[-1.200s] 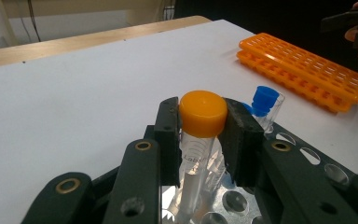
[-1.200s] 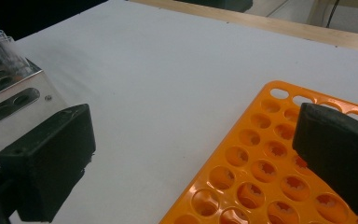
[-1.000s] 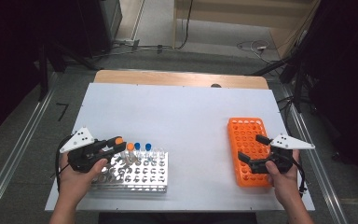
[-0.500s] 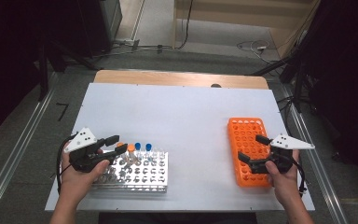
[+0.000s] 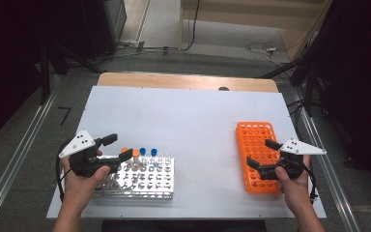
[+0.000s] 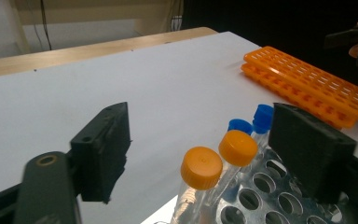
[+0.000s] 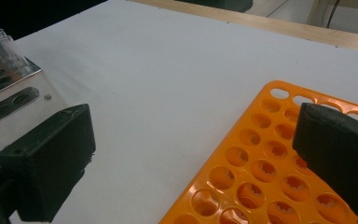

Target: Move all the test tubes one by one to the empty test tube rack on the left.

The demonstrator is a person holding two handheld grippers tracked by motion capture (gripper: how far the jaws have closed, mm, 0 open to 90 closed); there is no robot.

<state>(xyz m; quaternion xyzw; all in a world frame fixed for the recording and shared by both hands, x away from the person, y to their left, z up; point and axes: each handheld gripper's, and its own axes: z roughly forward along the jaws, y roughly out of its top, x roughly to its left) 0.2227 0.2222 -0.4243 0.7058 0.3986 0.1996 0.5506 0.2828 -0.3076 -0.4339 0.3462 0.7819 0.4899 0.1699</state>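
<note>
We are working at the white tabletop (image 5: 188,111). The orange rack (image 5: 256,154) is lying under our right gripper (image 5: 263,156), jaws wide and empty. The metal rack (image 5: 142,179) is holding capped tubes (image 6: 200,168); our left gripper (image 5: 117,146), jaws just opening, is straddling the orange-capped ones without pressing them.

Each hand is carrying a black handheld device: the left gripper (image 5: 117,147) and right gripper (image 5: 262,154) are both wearing a pale grey three-cornered plate dotted with dark marks, showing thick, blocky black pads (image 6: 103,148), and trailing a black cable.
</note>
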